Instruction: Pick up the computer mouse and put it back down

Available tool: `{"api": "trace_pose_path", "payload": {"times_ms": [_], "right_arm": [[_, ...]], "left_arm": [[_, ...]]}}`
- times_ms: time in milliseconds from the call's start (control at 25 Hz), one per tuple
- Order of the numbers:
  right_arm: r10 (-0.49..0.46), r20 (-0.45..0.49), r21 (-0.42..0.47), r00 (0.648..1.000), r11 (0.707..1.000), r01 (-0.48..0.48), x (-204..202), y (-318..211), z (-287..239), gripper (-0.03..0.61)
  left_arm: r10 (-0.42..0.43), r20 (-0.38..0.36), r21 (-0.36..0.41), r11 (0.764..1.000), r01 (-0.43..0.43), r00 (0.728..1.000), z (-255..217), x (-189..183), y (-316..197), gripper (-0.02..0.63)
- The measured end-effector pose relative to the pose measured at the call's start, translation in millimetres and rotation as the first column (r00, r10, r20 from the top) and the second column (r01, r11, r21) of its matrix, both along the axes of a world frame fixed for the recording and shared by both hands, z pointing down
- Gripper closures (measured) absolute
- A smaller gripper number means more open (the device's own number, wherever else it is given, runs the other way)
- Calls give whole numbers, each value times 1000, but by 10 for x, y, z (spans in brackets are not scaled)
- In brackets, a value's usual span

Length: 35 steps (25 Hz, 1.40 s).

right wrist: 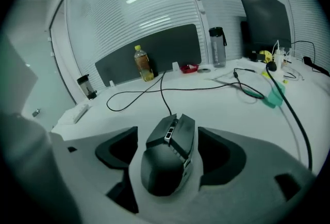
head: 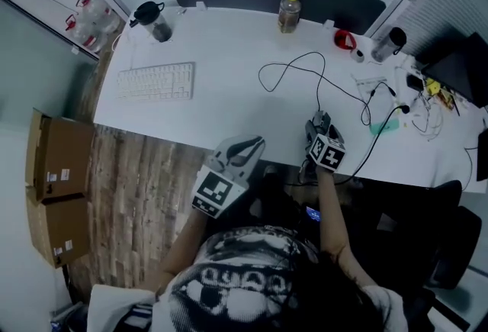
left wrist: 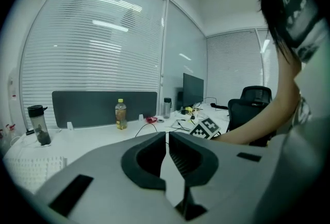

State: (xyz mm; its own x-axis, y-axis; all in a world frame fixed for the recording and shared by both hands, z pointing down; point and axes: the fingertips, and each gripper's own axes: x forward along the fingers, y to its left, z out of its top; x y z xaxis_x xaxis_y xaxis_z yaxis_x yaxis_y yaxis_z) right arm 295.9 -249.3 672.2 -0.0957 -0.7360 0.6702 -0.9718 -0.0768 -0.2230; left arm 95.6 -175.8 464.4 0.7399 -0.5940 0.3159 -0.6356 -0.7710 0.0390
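Note:
The dark computer mouse lies on the white table near its front edge, and its black cable loops away across the top. My right gripper is open and straddles the mouse, one jaw on each side, with no grip visible. In the head view the right gripper covers most of the mouse. My left gripper is shut and empty, hanging just off the table's front edge to the left of the right one. In its own view the left gripper points across the table.
A white keyboard lies at the left, with a dark flask behind it. A yellow-capped bottle stands at the back. A red item, a tumbler and tangled cables crowd the right. Cardboard boxes sit on the floor.

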Motion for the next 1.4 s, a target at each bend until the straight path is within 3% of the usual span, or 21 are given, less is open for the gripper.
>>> {"api": "trace_pose_path", "payload": {"times_ms": [160, 560, 760, 1080, 1400], "right_arm": [[-38, -7, -51, 999, 998, 38, 31, -88, 180, 215], [-148, -15, -88, 989, 985, 146, 24, -108, 153, 259], [-246, -8, 5, 969, 969, 246, 75, -138, -55, 265], [-412, -12, 161, 911, 898, 409, -148, -196, -889, 267], [-467, -32, 298, 884, 839, 455, -520, -309, -1709, 267]], "left_arm": [[-54, 29, -8, 998, 54, 998, 41, 51, -117, 597], [-171, 77, -28, 984, 173, 982, 130, 109, -222, 597], [-201, 94, -34, 978, 205, 975, 150, 104, -204, 597], [-260, 96, -23, 965, 263, 961, 119, -129, -292, 597], [-252, 76, -9, 967, 254, 965, 76, -419, -475, 597]]}}
